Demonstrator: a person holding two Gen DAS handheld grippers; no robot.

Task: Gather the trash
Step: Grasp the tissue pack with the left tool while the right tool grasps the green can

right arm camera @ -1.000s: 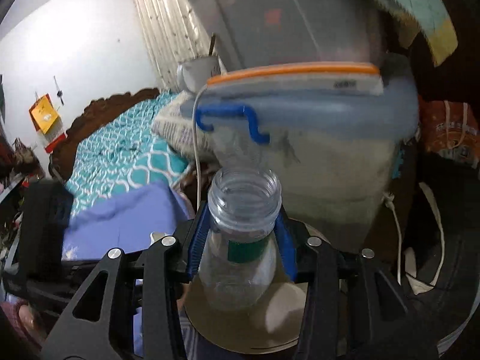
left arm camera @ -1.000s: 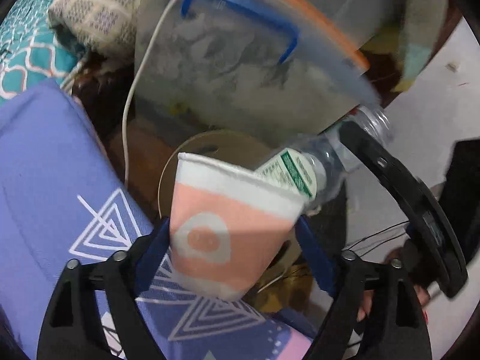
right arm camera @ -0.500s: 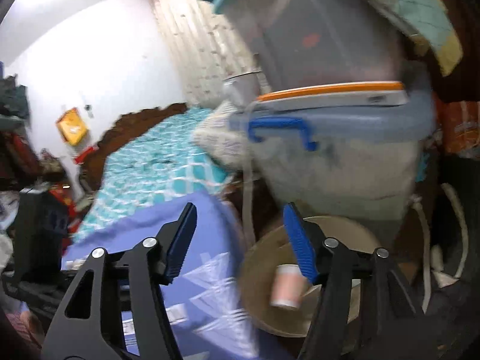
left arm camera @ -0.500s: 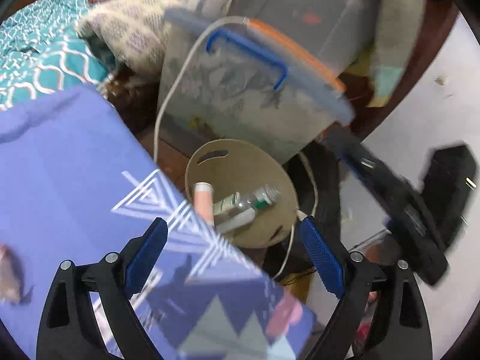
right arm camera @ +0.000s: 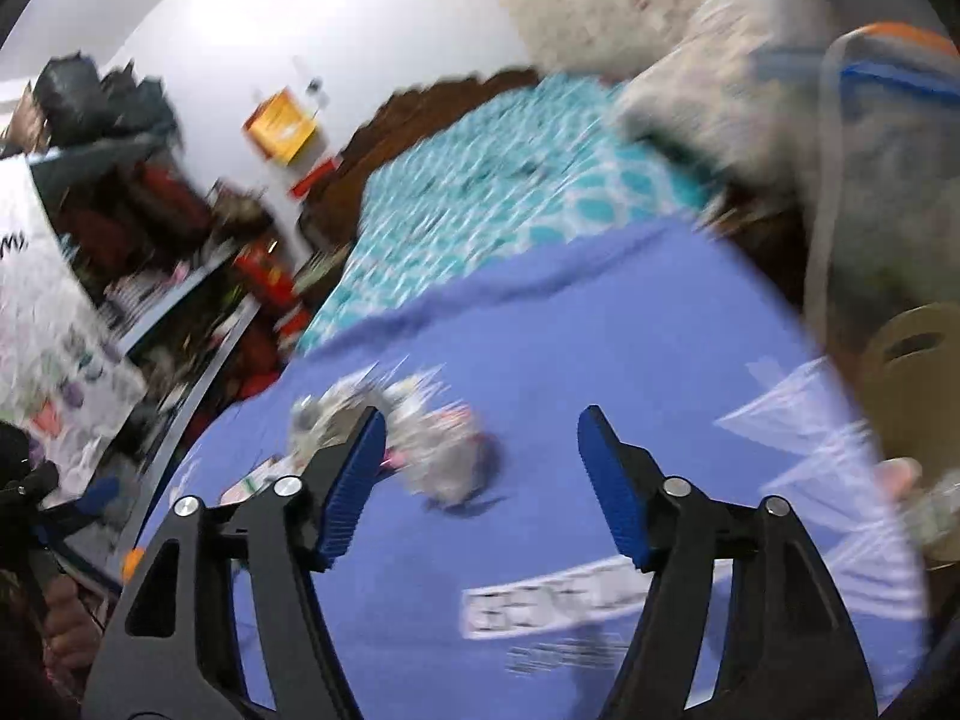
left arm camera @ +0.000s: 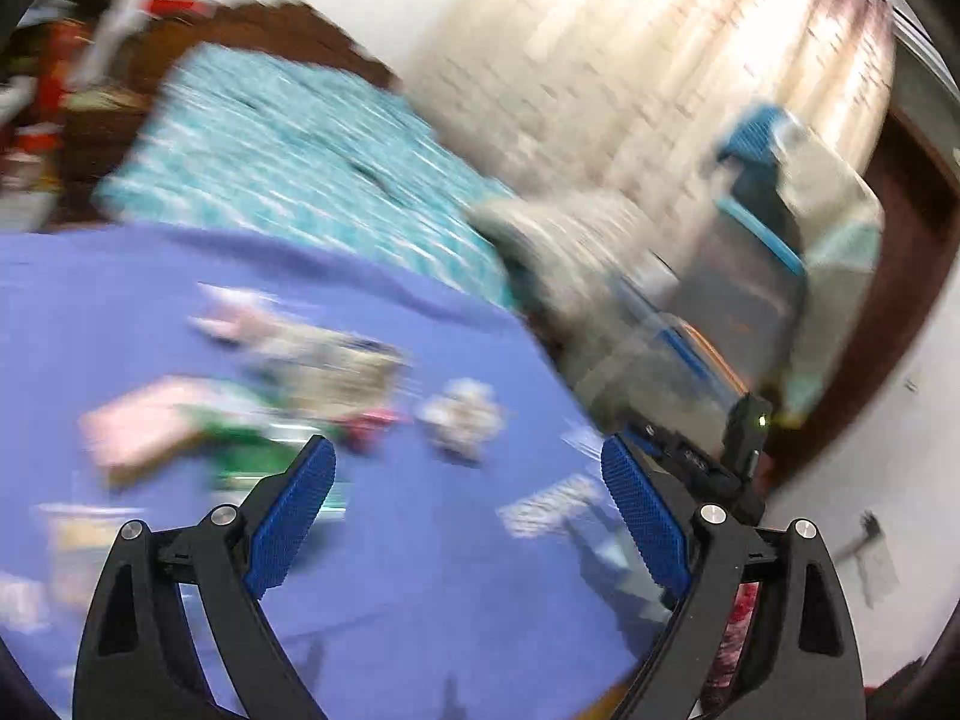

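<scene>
Bed (left arm camera: 288,156): teal-and-white patterned cover, dark wooden headboard behind it, far side of both views.

Purple mat (left arm camera: 420,570): spread in the foreground before the bed; white triangle print along its right edge in the right wrist view (right arm camera: 600,360). It carries the scattered trash.

Storage bins (left arm camera: 780,276): translucent, stacked, blue handles and an orange-edged lid, to the right of the mat; heavily blurred.

Tan bin (right arm camera: 912,372): round, with a slot handle, just off the mat's right edge, seen only from the right wrist. A pink paper cup (right arm camera: 900,474) and a clear plastic bottle (right arm camera: 942,510) lie inside it at the frame's edge.

Left gripper (left arm camera: 468,510): blue pads spread wide, nothing between them, held above the mat.

Right gripper (right arm camera: 480,480): jaws wide apart, empty, above the mat.

Pink wrapper (left arm camera: 144,426): flat on the mat, left of the left gripper's line; green packaging (left arm camera: 252,450) lies just beside it. Motion blur hides their detail.

Crumpled white wad (left arm camera: 462,414): on the mat, ahead of the left gripper and between its pads in line of sight. In the right wrist view, crumpled trash (right arm camera: 444,456) lies near the left pad; whether it is the same piece cannot be told.
</scene>
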